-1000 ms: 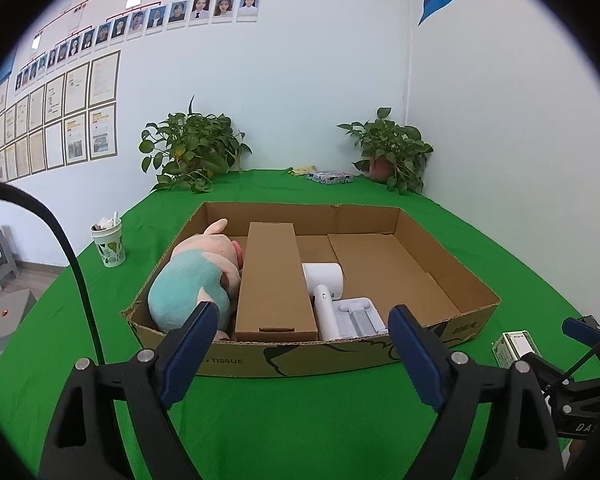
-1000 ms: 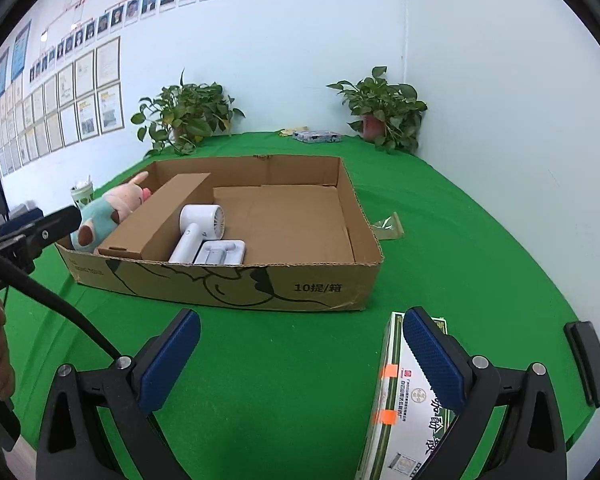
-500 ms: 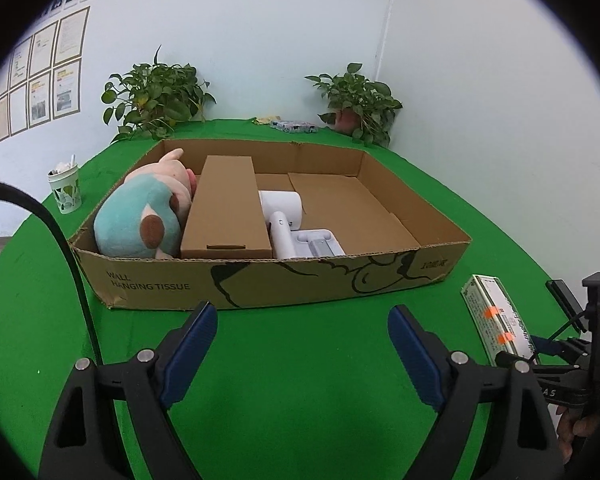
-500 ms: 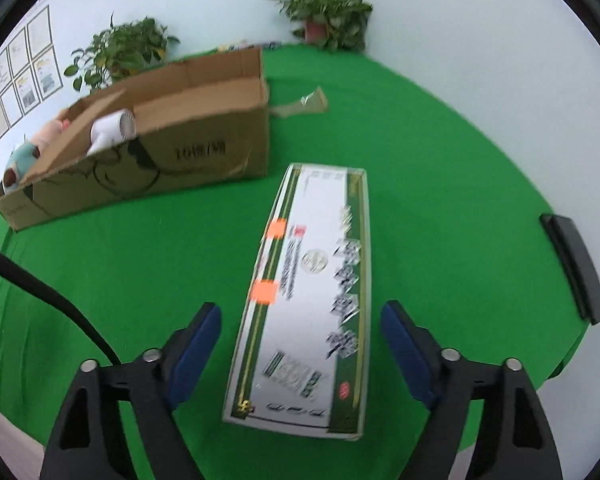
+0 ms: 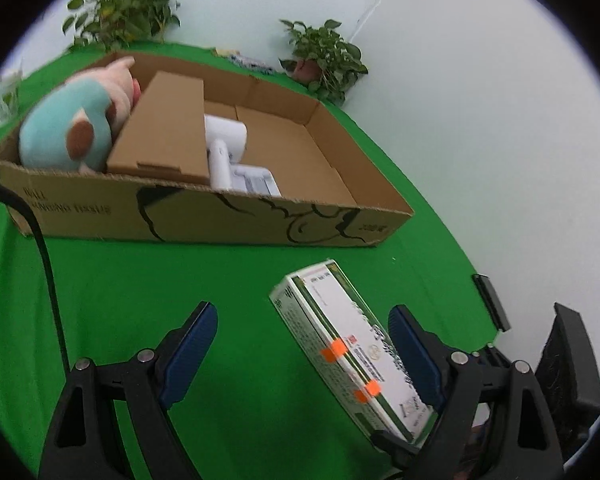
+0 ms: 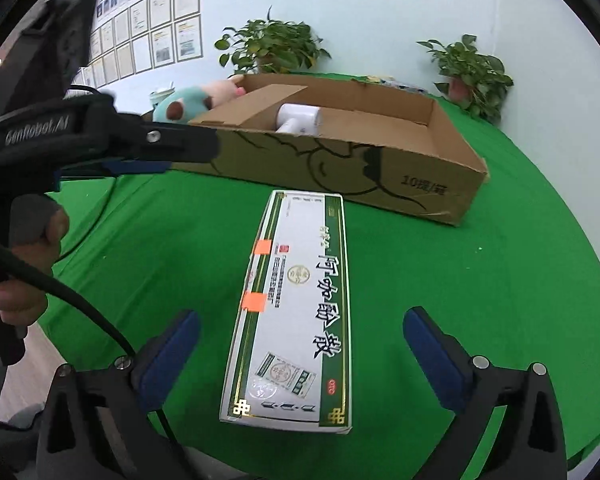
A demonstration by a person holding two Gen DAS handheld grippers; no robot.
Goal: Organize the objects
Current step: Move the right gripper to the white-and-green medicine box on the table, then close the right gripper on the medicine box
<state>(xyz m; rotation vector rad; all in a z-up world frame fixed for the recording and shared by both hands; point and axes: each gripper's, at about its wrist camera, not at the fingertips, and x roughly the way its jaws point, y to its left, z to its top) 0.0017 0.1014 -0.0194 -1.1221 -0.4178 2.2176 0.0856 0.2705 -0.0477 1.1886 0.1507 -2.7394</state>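
The white-and-green medicine box (image 6: pixel 296 304) lies flat on the green table (image 6: pixel 480 280), centre of the right wrist frame, just in front of the cardboard tray (image 6: pixel 400 176). The right gripper (image 6: pixel 300 344) has just reopened its fingers, now wide on either side of the box without touching it. The left gripper (image 5: pixel 304 348) also stands wide, empty. In the tray sit a plush toy (image 5: pixel 68 128), a brown carton (image 5: pixel 164 128) and a white hair dryer (image 5: pixel 224 140); its right half is bare, so this box seems the last to pack.

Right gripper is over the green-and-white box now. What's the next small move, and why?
Probably lower the right gripper a little further and close on the green-and-white box. Its jaws have just been opening and now stand wide on either side of the box without touching it. The box lies flat on the green cloth, outside the cardboard tray, which has bare floor at its right end.
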